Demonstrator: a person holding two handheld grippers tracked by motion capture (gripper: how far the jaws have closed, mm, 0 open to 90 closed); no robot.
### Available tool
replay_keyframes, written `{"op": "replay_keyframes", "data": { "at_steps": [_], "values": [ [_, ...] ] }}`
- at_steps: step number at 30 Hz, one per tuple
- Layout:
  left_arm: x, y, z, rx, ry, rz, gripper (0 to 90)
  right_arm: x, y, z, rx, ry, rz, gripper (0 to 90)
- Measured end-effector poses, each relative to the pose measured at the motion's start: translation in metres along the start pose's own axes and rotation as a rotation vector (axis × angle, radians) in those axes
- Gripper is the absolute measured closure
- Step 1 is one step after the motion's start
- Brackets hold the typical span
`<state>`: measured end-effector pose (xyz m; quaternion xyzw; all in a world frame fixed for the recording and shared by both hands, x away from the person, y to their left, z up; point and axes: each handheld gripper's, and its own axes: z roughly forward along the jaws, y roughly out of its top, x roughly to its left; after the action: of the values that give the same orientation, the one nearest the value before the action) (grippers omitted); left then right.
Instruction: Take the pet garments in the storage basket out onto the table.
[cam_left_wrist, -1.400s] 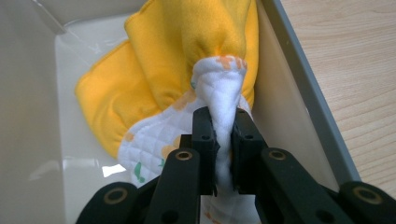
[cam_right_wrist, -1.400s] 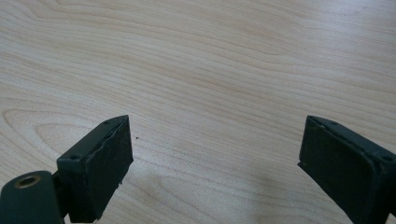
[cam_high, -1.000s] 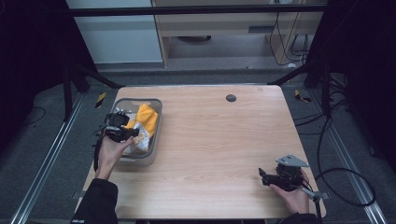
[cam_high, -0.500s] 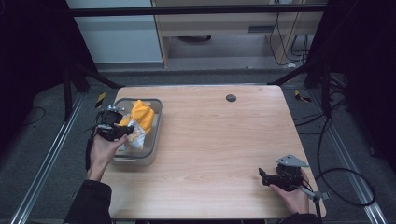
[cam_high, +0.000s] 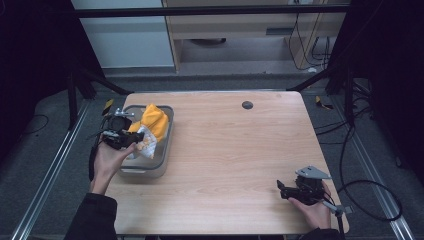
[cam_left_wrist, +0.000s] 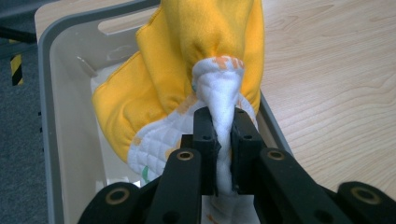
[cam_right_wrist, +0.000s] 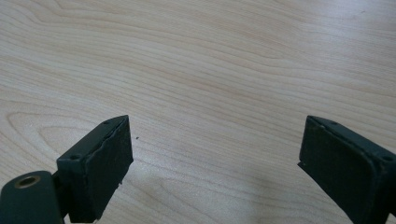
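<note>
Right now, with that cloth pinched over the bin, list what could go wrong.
1. The left gripper pinches just a narrow fold of the yellow and white cloth; it may slip out under the hanging weight.
2. Part of the cloth lies inside the grey bin, so it may drag on the rim and tug the bin along.
3. The right gripper rests open far across the table, too far to steady the bin.
</note>
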<state>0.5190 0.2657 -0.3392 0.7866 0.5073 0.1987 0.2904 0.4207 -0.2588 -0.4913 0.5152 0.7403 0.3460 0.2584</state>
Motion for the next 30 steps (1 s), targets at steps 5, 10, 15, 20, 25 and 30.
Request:
{"op": "replay_keyframes", "data": {
  "at_steps": [5,10,15,20,25,30],
  "values": [
    [-0.006,0.004,-0.006,-0.006,-0.014,0.019,83.1,0.0,0.0,0.0,0.0,0.0,0.0,9.4],
    [-0.013,0.009,-0.011,-0.011,-0.032,0.045,83.1,0.0,0.0,0.0,-0.002,0.002,0.003,9.4],
    [-0.02,0.013,-0.015,-0.015,-0.042,0.065,83.1,0.0,0.0,0.0,-0.003,0.002,0.001,9.4],
    [-0.027,0.017,-0.019,-0.02,-0.068,0.082,83.1,-0.001,0.0,0.0,-0.006,-0.003,0.0,9.4],
    [-0.036,0.021,-0.022,-0.026,-0.081,0.105,83.1,-0.001,0.0,0.0,-0.007,-0.003,0.0,9.4],
    [-0.045,0.023,-0.027,-0.031,-0.092,0.131,83.1,-0.001,0.0,0.0,-0.007,-0.001,-0.004,9.4]
  ]
}}
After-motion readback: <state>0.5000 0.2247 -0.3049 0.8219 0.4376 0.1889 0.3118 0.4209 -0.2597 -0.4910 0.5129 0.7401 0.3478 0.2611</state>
